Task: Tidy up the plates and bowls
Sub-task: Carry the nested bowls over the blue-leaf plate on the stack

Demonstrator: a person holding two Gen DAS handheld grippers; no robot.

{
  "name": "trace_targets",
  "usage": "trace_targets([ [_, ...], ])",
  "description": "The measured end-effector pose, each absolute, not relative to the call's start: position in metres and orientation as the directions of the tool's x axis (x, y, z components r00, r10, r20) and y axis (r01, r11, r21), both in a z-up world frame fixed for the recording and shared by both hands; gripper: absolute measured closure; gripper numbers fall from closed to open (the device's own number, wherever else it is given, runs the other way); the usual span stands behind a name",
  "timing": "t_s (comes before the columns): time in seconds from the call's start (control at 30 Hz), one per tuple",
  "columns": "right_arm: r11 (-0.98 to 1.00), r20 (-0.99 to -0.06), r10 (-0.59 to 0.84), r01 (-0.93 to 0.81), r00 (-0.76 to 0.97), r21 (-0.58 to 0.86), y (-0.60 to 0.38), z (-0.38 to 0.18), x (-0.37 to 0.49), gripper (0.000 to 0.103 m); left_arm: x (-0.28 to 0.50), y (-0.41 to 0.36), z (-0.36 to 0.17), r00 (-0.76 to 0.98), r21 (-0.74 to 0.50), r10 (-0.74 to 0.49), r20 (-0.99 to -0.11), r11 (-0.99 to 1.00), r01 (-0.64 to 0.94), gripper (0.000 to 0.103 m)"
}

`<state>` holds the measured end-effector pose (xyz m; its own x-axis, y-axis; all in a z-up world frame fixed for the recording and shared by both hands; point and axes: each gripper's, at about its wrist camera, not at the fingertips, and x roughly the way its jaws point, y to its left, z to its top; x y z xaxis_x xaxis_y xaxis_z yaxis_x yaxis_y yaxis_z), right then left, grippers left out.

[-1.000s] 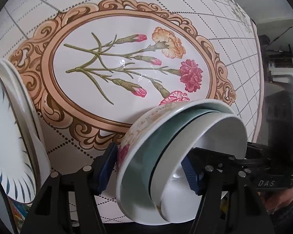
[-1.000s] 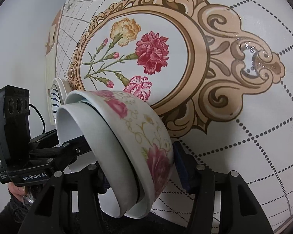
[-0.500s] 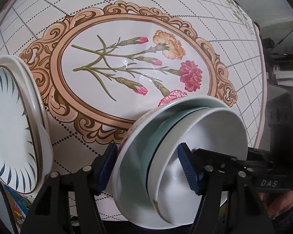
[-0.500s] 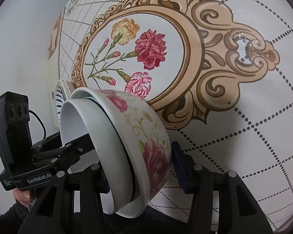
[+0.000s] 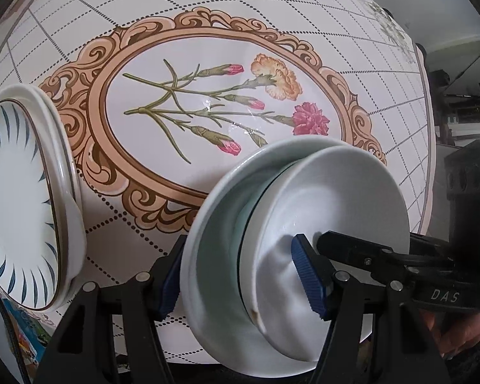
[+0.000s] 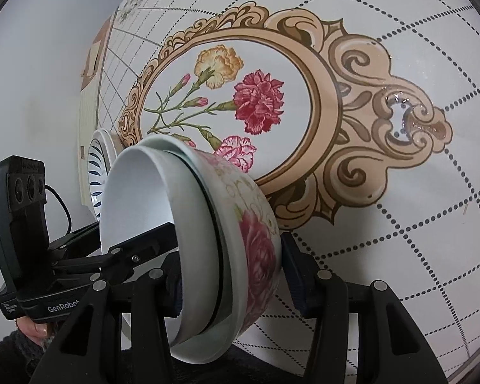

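at far left, a stack of plates (image 5: 19, 198) rests on the tabletop (image 5: 182, 118). a nest of bowls (image 5: 291, 256), tipped on edge, is held between both grippers: the left hand-held gripper (image 5: 240, 272) clamps one rim, the right hand-held gripper (image 6: 230, 275) the opposite rim. the plates lie left of the bowls, nearer the left hand.

A bench (image 5: 384, 102) under a glossy white cloth, dotted grid lines and a tan scrolled oval of carnations (image 6: 249, 96), fills both views. Plain white wall (image 6: 38, 64) at left; dim furniture (image 5: 460, 108) at upper right.
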<state>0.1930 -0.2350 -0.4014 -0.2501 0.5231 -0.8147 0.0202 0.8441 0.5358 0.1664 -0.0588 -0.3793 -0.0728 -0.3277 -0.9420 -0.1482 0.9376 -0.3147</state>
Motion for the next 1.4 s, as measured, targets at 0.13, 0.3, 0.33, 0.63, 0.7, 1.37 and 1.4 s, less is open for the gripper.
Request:
trace_targets([
  [0.13,0.840,-0.812,0.529,0.016,-0.246,0.542,-0.234,-0.401,0.189,0.051,0.165,-0.058,-0.377,-0.065,-0.303,-0.314,-0.947,0.942,-0.143,0.041],
  [0.3,0.843,-0.820,0.523,-0.001,-0.232,0.538,-0.233,-0.396,0.188,0.051,0.162,-0.057,-0.373,-0.045,-0.297,-0.306,-0.951,0.943,-0.147,0.041],
  [0.33,0.842,-0.820,0.525,0.000,-0.228,0.539,-0.233,-0.395,0.188,0.051,0.162,-0.056,-0.371,-0.041,-0.296,-0.305,-0.951,0.944,-0.148,0.041],
  [0.63,0.838,-0.822,0.528,-0.025,-0.211,0.545,-0.230,-0.385,0.189,0.051,0.165,-0.054,-0.361,-0.006,-0.279,-0.283,-0.959,0.949,-0.144,0.041],
  [0.7,0.838,-0.822,0.528,-0.028,-0.213,0.546,-0.229,-0.384,0.189,0.051,0.164,-0.052,-0.361,-0.004,-0.278,-0.282,-0.960,0.949,-0.146,0.041],
  [1.37,0.818,-0.795,0.552,-0.023,-0.251,0.575,-0.179,-0.379,0.180,0.051,0.164,-0.002,-0.336,0.061,-0.272,-0.265,-0.962,0.943,-0.193,0.042],
  [1.4,0.823,-0.797,0.547,-0.009,-0.256,0.568,-0.177,-0.382,0.178,0.051,0.165,-0.001,-0.340,0.049,-0.268,-0.263,-0.963,0.945,-0.186,0.042],
])
